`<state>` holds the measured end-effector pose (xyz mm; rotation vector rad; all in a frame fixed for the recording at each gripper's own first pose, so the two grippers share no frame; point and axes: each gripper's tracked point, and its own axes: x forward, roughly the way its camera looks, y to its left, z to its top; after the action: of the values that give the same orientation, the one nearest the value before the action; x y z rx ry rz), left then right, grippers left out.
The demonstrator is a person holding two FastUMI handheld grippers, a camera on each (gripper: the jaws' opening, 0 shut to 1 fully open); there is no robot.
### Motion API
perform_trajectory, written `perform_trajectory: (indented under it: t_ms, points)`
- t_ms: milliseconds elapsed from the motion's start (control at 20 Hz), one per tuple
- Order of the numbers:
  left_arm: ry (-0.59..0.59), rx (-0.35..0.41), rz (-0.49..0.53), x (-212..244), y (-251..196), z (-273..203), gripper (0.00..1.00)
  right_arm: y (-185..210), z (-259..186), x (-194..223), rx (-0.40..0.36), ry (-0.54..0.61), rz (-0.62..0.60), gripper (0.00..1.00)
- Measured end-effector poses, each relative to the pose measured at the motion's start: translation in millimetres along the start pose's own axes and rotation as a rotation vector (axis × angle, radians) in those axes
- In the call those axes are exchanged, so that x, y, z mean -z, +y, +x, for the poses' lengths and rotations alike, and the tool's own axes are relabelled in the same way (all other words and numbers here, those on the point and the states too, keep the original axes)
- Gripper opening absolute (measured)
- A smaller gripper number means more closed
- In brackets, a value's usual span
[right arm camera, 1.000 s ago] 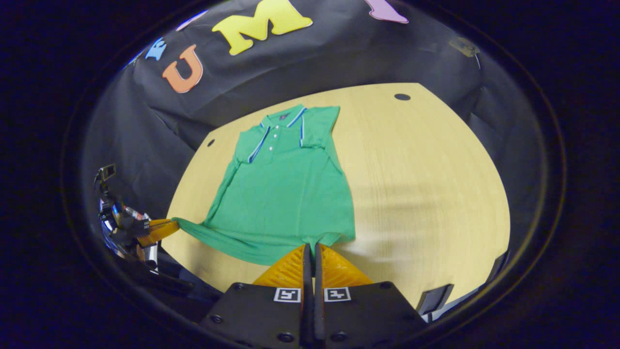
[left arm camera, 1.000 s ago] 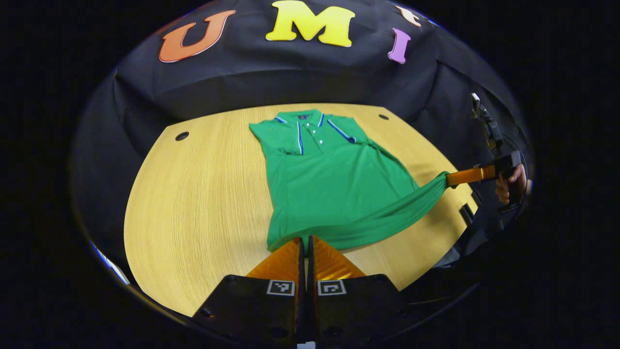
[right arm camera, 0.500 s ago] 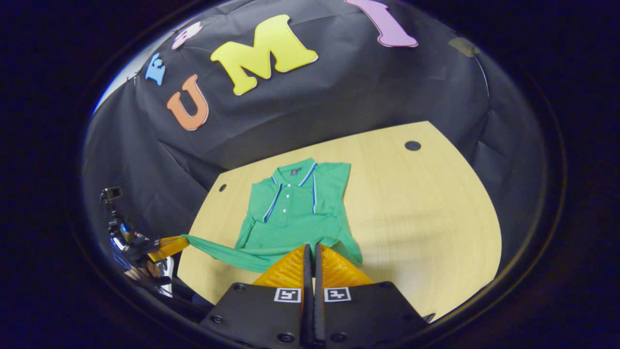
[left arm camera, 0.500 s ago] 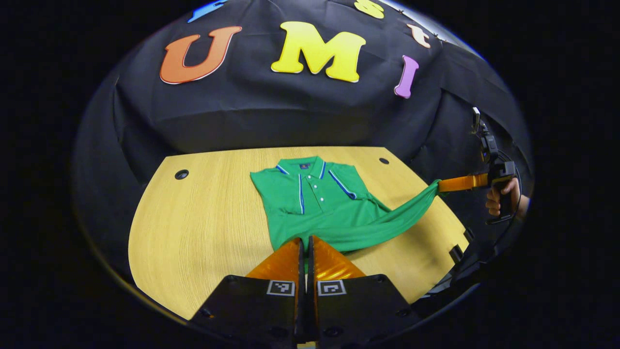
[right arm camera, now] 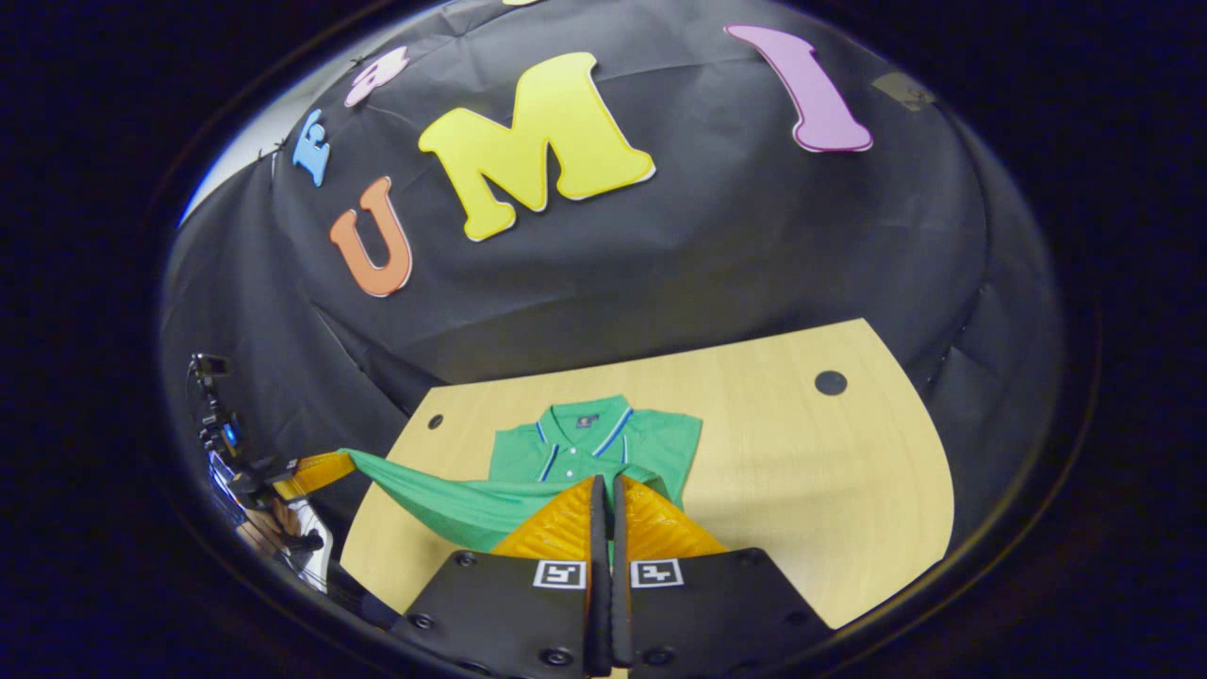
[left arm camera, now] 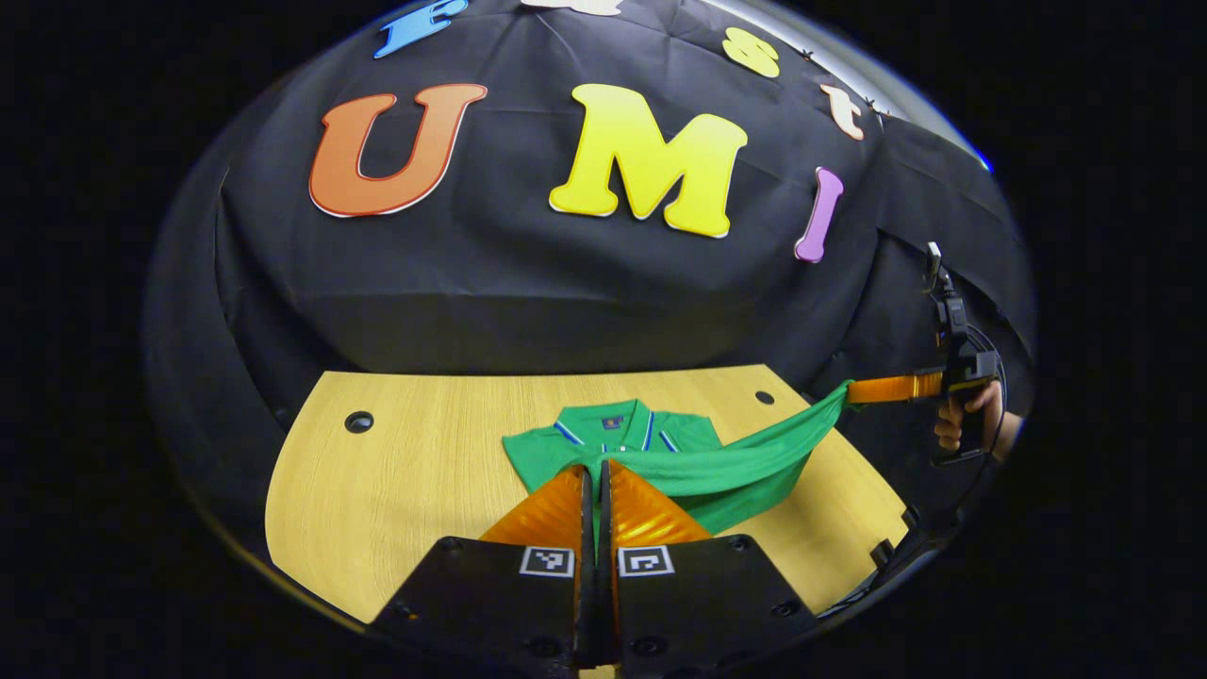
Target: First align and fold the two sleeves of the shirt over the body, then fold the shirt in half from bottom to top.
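A green polo shirt (left arm camera: 618, 438) with blue-and-white trim lies collar-away on the wooden table (left arm camera: 405, 471), its sleeves folded in. My left gripper (left arm camera: 596, 468) is shut on one corner of the bottom hem. My right gripper (right arm camera: 603, 479) is shut on the other corner. The hem hangs as a taut green band (left arm camera: 754, 457) between them, lifted above the shirt's body and near the collar (right arm camera: 580, 424). In the left gripper view the right gripper (left arm camera: 853, 389) shows far right, held by a hand (left arm camera: 962, 424). The left gripper (right arm camera: 341, 458) shows far left in the right gripper view.
Round cable holes sit in the table at the far corners (left arm camera: 358, 422) (left arm camera: 766, 398) (right arm camera: 831, 382). Black cloth wall (left arm camera: 528, 283) rises right behind the table's far edge. Bare wood lies on either side of the shirt (right arm camera: 811, 481).
Both grippers rose and carried the hem forward over the shirt's body toward the collar. More of the body is now covered by the lifted fabric, and the wall takes up more of both views.
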<state>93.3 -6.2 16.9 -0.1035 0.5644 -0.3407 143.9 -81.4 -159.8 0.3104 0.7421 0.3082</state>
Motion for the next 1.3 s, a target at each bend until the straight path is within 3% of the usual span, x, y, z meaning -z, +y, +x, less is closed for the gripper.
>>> perform_trajectory:
  t_ms: [250,550,800,950,1050,1100,1150,1200,1300]
  points:
    - [-0.036,-0.036,0.013,-29.5,24.7,42.8,0.03,-1.0,41.1,-32.0,0.033,-0.063,-0.065,0.02]
    - [-0.034,-0.105,-0.039,-19.6,58.0,109.7,0.03,1.4,112.2,-59.8,0.043,-0.167,-0.092,0.03]
    - [-0.027,-0.160,-0.059,2.2,83.7,169.5,0.03,-23.4,179.6,-41.6,0.081,-0.133,-0.134,0.02]
    - [-0.001,-0.201,-0.066,24.6,98.4,203.3,0.04,-49.3,216.3,-29.4,0.158,-0.116,-0.194,0.07]
    - [0.002,-0.183,-0.096,39.5,97.6,225.4,0.07,-59.8,235.3,-21.0,0.185,-0.103,-0.223,0.00]
    - [0.008,-0.160,-0.111,44.2,92.6,235.2,0.00,-63.7,242.8,-16.8,0.197,-0.095,-0.221,0.00]
    - [0.021,-0.159,-0.103,50.9,91.5,242.2,0.12,-68.6,252.6,-11.9,0.218,-0.085,-0.223,0.04]
    - [0.030,-0.162,-0.094,56.7,93.0,247.1,0.14,-72.2,258.6,-7.8,0.236,-0.073,-0.227,0.04]
    - [0.050,-0.167,-0.084,61.3,88.9,256.7,0.24,-73.0,258.0,-9.4,0.258,-0.078,-0.228,0.12]
